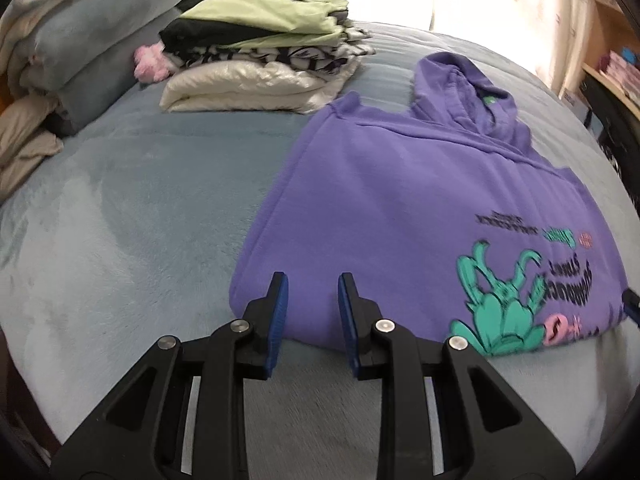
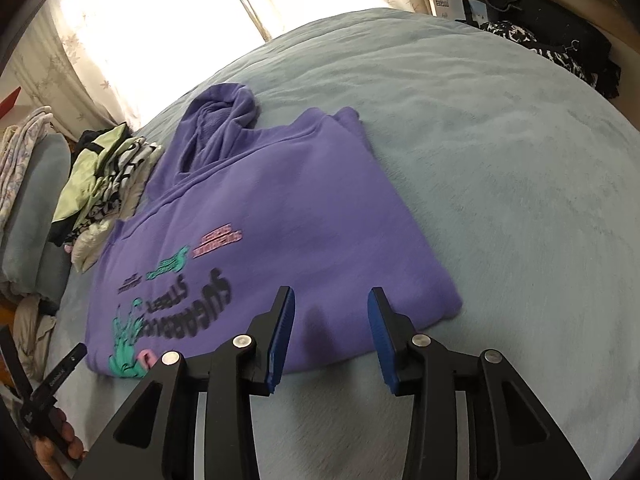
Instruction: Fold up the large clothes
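- Left wrist view: a purple fleece hoodie (image 1: 400, 208) lies flat on a pale blue plush blanket (image 1: 132, 216), folded into a rough rectangle, its hood spread toward the far side.
- Its cloth looks soft and matte; a teal cartoon print (image 1: 500, 308) with black lettering and a small pink shape sits near the right part of the near edge.
- Beyond the hoodie's left corner stands a stack of folded clothes (image 1: 260, 56): a glossy cream piece at the bottom, black-and-white patterned cloth in the middle, light green with black on top.
- Rolled grey-blue bedding (image 1: 80, 52) is heaped at far left, a fluffy pink item (image 1: 148, 62) beside it.
- The left gripper (image 1: 312, 280), black with ribbed blue pads, has its fingers (image 1: 280, 312) slightly parted over the hoodie's near left corner; nothing is pinched between them.
- Right wrist view: the same hoodie (image 2: 280, 208) lies in the middle of the blanket (image 2: 500, 184), print toward the left, the clothes stack (image 2: 108, 184) past its left side.
- A sheer patterned curtain (image 2: 132, 28) glows bright behind the bed; dark bags and patterned cloth (image 2: 540, 36) sit at far right.
- The right gripper (image 2: 332, 296) has its fingers (image 2: 384, 332) apart, wider than the left pair, above the hoodie's near right edge, gripping nothing.
- At lower left a hand (image 2: 60, 440) grasps the black handle of the other gripper.
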`<state>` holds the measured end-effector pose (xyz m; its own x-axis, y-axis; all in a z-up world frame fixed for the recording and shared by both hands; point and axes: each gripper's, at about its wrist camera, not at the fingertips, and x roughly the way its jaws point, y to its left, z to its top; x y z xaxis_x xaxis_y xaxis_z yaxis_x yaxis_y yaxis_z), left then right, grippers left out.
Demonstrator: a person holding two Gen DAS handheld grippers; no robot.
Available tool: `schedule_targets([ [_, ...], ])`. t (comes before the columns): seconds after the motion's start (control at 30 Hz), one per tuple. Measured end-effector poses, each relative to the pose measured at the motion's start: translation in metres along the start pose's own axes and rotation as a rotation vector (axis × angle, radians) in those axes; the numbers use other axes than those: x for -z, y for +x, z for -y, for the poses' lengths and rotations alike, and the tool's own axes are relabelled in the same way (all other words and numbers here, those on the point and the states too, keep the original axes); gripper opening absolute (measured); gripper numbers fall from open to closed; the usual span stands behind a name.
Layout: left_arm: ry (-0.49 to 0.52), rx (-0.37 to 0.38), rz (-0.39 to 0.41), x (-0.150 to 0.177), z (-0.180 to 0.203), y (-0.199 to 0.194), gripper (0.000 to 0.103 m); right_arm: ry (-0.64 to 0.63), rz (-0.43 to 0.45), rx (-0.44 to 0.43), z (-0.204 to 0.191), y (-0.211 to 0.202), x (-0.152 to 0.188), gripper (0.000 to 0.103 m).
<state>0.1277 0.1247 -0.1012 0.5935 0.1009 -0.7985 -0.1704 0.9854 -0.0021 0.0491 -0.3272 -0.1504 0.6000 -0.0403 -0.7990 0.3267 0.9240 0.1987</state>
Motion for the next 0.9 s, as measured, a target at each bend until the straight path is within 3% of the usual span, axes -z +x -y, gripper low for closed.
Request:
schedule_targets([
  [0.2, 0.023, 0.062, -0.010, 0.005, 0.021, -0.027, 0.022, -0.063, -0.023, -0.022, -0.016, -0.023, 0.011, 0.039],
  [0.53, 0.168, 0.097, 0.049, 0.007, 0.065, -0.075, 0.022, -0.197, -0.012, -0.073, -0.064, -0.053, 0.023, 0.039],
  [0.73, 0.201, 0.125, 0.087, -0.029, 0.076, -0.076, 0.023, -0.249, -0.018, -0.095, -0.089, -0.056, 0.001, 0.039],
  [0.9, 0.232, 0.100, 0.088, -0.083, 0.083, -0.059, 0.024, -0.353, 0.026, -0.088, -0.112, -0.058, -0.055, 0.039],
])
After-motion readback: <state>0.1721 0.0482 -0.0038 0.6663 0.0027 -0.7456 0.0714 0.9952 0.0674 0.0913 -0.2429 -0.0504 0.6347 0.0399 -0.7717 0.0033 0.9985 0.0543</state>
